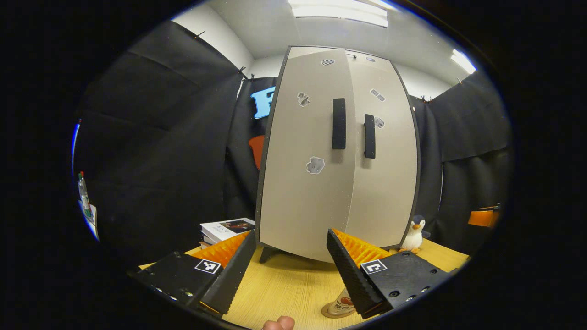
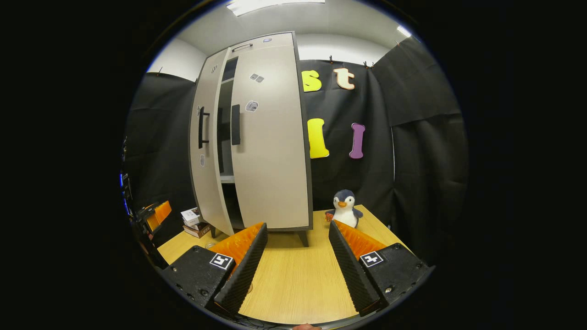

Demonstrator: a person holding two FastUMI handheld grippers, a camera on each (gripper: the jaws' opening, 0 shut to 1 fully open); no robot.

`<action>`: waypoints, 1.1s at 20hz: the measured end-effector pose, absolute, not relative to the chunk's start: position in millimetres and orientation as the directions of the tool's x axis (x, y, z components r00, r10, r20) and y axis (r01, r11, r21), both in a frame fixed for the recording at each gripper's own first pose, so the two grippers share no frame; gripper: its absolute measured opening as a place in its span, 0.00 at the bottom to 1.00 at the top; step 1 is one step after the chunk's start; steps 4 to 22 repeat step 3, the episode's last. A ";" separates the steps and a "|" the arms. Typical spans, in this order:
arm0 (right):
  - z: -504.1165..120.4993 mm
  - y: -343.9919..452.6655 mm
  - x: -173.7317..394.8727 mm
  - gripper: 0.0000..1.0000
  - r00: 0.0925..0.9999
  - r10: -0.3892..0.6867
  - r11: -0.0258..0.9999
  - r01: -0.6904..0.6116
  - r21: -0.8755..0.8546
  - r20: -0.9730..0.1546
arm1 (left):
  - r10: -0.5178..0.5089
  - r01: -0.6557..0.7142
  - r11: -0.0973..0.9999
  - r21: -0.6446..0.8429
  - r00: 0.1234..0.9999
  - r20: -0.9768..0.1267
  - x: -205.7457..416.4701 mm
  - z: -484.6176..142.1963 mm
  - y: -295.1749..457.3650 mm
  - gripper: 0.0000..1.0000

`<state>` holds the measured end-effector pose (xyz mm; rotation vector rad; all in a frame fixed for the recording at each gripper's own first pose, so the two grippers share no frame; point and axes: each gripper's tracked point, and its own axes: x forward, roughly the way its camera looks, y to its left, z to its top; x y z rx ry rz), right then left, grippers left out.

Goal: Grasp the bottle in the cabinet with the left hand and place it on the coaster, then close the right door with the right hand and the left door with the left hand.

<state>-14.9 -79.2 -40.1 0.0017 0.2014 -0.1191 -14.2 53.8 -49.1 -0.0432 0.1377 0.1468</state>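
A tall beige cabinet [image 1: 316, 183] stands on the wooden table [image 1: 284, 284], with a dark handle [image 1: 339, 123] on its left door and another handle [image 1: 369, 136] on its right door. In the right gripper view the cabinet's left door [image 2: 206, 151] hangs ajar. The dark gap [image 2: 225, 137] beside it shows a shelf inside, and the right door [image 2: 270, 137] looks shut. A round coaster [image 1: 337, 308] lies near the table's front, partly behind one finger. My left gripper [image 1: 291, 236] is open before the cabinet, holding nothing. My right gripper [image 2: 297, 227] is open too, over bare table.
A stack of books [image 1: 227, 229] lies left of the cabinet and a plush penguin [image 2: 345, 208] sits to its right. A clear bottle [image 1: 83, 188] stands far off at the left edge. A fingertip [image 1: 279, 323] pokes in at the bottom. The other gripper [image 2: 153, 213] shows at far left.
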 end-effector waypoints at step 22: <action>-42.6 -75.5 -13.1 0.83 0.972 -0.110 0.994 0.111 -0.008 -0.206 | 0.137 -0.141 0.990 -0.022 0.982 -0.132 -17.3 -45.9 53.9 0.95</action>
